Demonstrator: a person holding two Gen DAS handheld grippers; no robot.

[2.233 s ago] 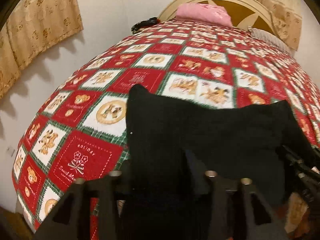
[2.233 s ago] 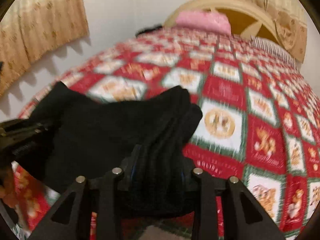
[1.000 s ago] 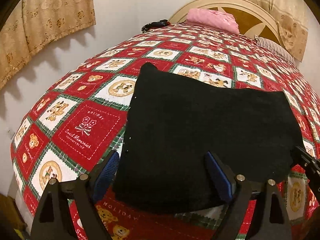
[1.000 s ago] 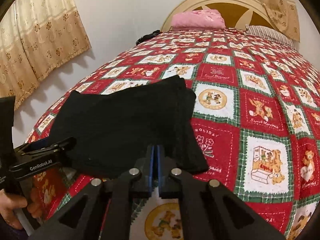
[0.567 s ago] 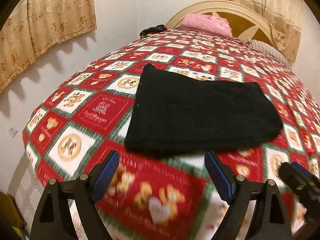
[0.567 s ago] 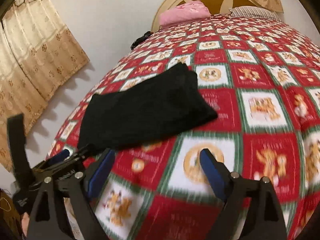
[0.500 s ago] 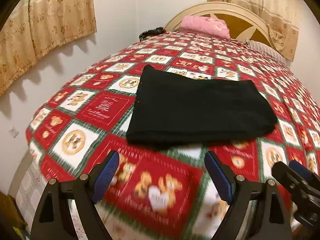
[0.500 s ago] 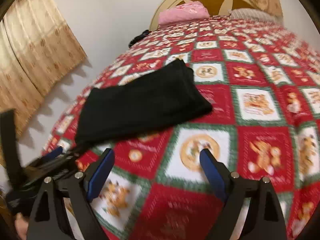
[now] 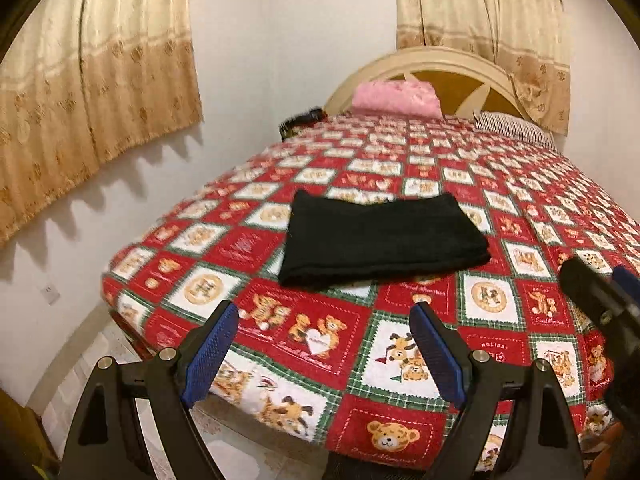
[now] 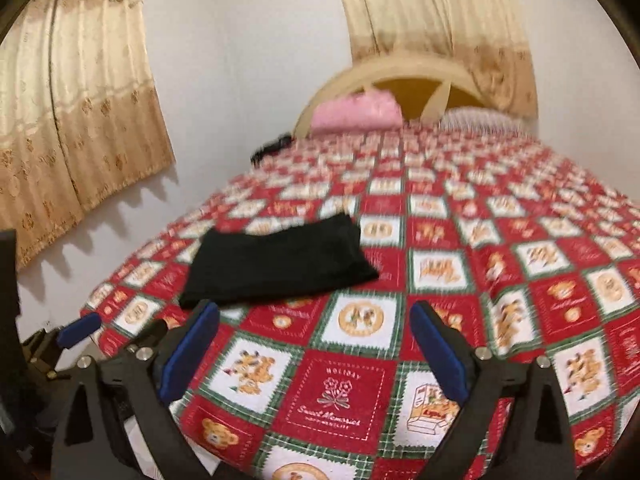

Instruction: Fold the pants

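On a bed dressed in a red, white and green teddy-bear holiday quilt [image 9: 404,364], a pair of black pants [image 9: 380,238] lies folded into a flat, roughly rectangular bundle near the foot corner on the wall side, resting on the quilt and touched by neither tool. The left gripper [image 9: 326,354] hangs above the foot edge of the bed with its blue-padded fingers [image 9: 210,350] spread wide and nothing between them, the pants well beyond their tips. The right gripper [image 10: 314,350] is likewise parted and empty, its pads [image 10: 438,350] framing bare quilt squares, with the pants up and to the left of them in its own view. Each tool shows at the edge of the other's camera: the right gripper at the right rim of the left view, the left gripper low at the left rim of the right view. At the far end, a pink pillow [image 9: 396,96] leans against a cream arched headboard [image 9: 436,66], with a striped pillow [image 9: 512,128] beside it. A small dark object [image 9: 300,120] sits on the quilt's far left corner; the right view is blurred, and it may be a brush. Gold patterned curtains [image 9: 92,92] hang on the white wall [image 9: 288,40].
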